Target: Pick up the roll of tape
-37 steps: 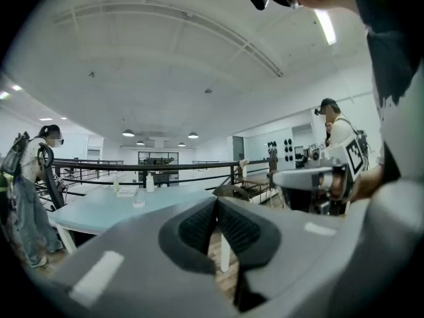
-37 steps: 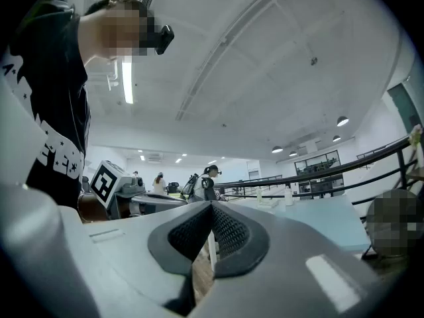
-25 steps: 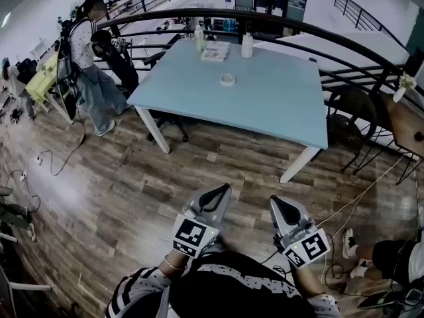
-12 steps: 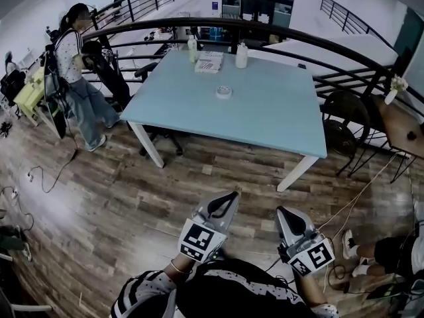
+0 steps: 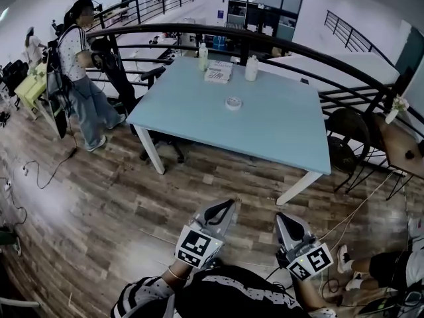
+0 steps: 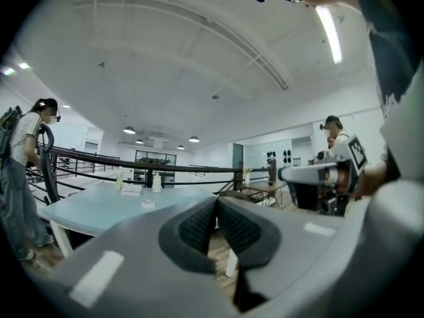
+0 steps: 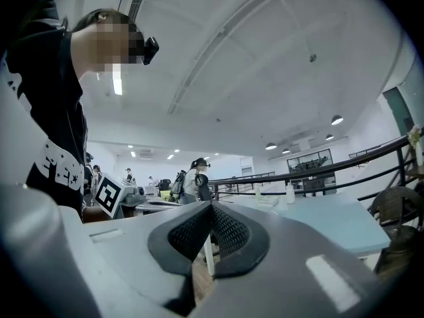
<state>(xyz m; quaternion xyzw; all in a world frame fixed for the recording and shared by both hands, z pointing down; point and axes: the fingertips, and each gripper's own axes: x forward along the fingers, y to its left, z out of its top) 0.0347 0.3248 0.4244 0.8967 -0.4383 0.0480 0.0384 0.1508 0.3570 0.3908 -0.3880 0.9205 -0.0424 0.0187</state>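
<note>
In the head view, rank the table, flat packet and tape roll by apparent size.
Largest: blue table. Then the flat packet. Smallest: roll of tape, though it lies nearer the camera.

The person holds 2 grippers low in front of the body, side by side and apart, both pointing forward and roughly level. The left gripper [image 5: 224, 205] has its 2 jaws pressed together at the tips, with nothing between the ribbed pads. The right gripper [image 5: 283, 218] is likewise closed and empty. Each has 1 marker cube [image 5: 197, 247] at its rear, by the hand. The left wrist shows bare beyond the dark patterned sleeve [image 5: 142, 291].
</note>
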